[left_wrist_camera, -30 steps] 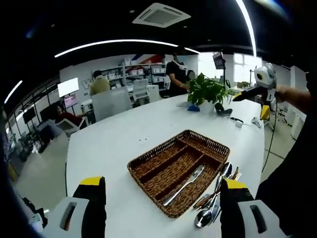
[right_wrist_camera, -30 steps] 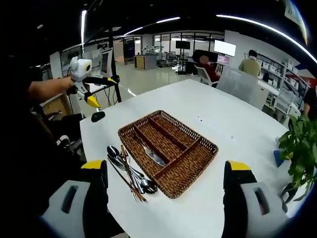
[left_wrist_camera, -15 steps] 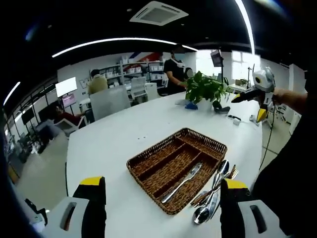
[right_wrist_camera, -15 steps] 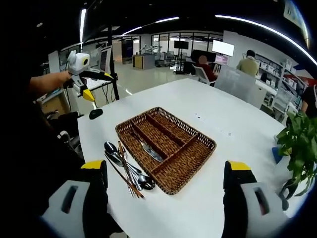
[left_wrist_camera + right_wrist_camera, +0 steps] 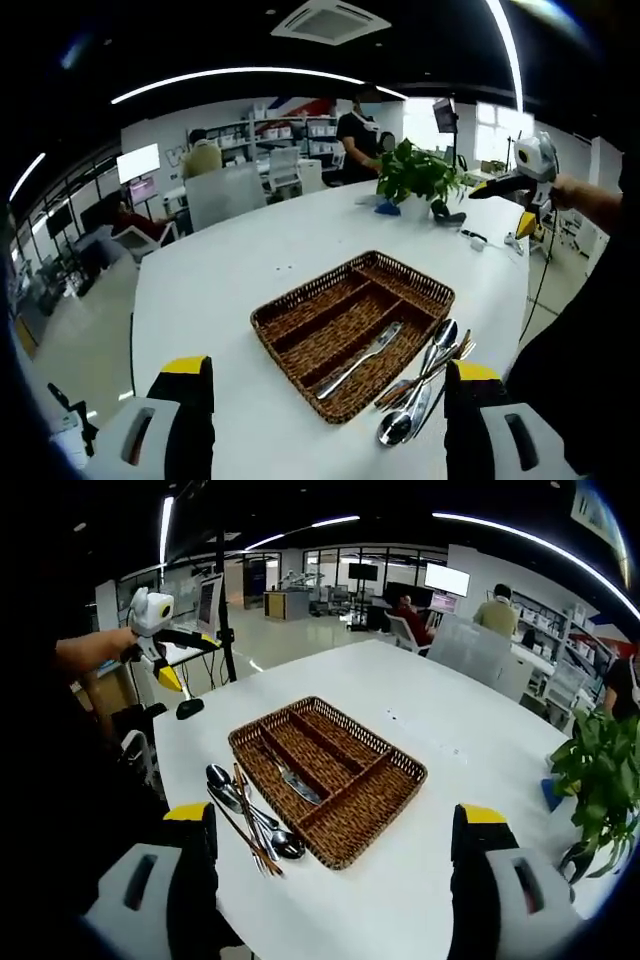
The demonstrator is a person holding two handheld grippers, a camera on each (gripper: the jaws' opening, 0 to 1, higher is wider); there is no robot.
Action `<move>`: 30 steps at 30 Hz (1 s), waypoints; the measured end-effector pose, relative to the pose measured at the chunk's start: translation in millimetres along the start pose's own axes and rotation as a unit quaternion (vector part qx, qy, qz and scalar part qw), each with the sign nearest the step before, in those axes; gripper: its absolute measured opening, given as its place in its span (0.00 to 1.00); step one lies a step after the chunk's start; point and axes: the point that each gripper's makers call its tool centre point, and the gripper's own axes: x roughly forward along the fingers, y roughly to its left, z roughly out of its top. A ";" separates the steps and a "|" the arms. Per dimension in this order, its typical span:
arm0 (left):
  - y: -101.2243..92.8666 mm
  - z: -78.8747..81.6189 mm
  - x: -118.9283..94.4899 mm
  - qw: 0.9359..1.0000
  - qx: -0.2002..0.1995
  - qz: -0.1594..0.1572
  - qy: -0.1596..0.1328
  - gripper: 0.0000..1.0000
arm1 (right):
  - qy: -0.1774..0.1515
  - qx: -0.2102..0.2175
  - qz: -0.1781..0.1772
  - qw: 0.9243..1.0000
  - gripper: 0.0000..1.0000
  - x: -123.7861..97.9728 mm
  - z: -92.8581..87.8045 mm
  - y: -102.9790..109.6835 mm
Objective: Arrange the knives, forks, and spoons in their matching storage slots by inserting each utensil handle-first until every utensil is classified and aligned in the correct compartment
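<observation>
— lower right of the left gripper view: the loose utensils (image 5: 418, 385) are heaped beside the wicker tray (image 5: 300, 310), long axes running up-right.

— which is nearer?

— the left gripper (image 5: 330, 420), it is judged; both grippers' jaws are spread wide, nothing held. the right gripper (image 5: 335, 900) is seen lower centre.

An open office — long strip lights (image 5: 240, 76) curve across a dark ceiling with an air vent (image 5: 335, 20). White shelving (image 5: 300, 140) lines the far wall; a potted plant (image 5: 420, 178) stands near bright windows (image 5: 495, 125).

Loose utensils (image 5: 420, 385) overlap beside the wicker tray (image 5: 300, 312), individual pieces too small to sort; the plant (image 5: 600, 780) is cut off at the edge
</observation>
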 end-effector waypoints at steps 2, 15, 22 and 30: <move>2.4 1.1 -0.8 1.000 0.004 0.005 -0.001 1.00 | -0.002 -0.005 0.003 1.000 0.99 -1.0 -0.5 -0.3; 11.7 16.7 -15.3 0.999 0.023 0.016 -0.025 1.00 | -0.030 -0.034 0.029 0.999 0.97 0.4 7.9 2.5; 11.5 20.1 -19.9 0.999 0.027 0.012 -0.030 1.00 | -0.029 -0.058 0.064 0.996 0.89 18.1 -5.6 22.3; 7.8 11.5 -22.2 0.999 0.029 0.011 -0.022 1.00 | -0.001 -0.079 0.122 0.989 0.81 46.6 -48.0 51.6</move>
